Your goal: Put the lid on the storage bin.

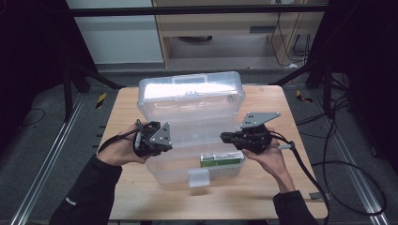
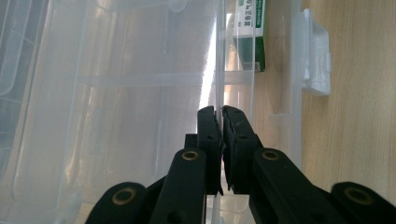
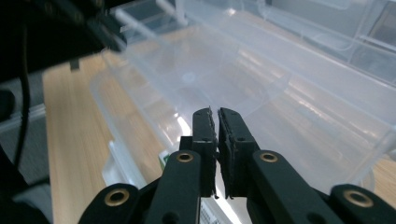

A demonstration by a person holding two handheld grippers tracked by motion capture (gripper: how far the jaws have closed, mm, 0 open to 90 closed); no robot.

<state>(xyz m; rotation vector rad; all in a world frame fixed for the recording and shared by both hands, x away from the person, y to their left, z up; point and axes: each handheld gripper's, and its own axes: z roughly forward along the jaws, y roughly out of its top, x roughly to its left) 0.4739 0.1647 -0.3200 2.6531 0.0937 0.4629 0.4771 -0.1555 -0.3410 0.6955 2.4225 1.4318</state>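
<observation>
- The clear plastic storage box (image 1: 192,136) stands in the middle of the wooden table (image 1: 263,197), with its lid (image 1: 191,91) open and standing up at the far side.
- I judge the box to be light and quite stiff, but its thin walls can bend a little and the smooth plastic is slippery. A good place to hold is a wall or a rim, pinched flat between the pads.
- The left gripper (image 2: 219,116) is closed on a thin clear wall of the box; the wall passes between the 2 jaws and they press on it.
- The right gripper (image 3: 215,116) has its jaws pressed together with nothing between them. It hangs above the right end of the box and touches nothing.
- The box is transparent with a milky shine, and there are ribs on the walls. A white clasp (image 1: 198,177) sits on the near front wall.
- Inside, at the near right corner, lies 1 small green and white carton (image 1: 221,158), flat on the bottom.
- The box is almost empty, so I think it may slide on the table when pushed.
</observation>
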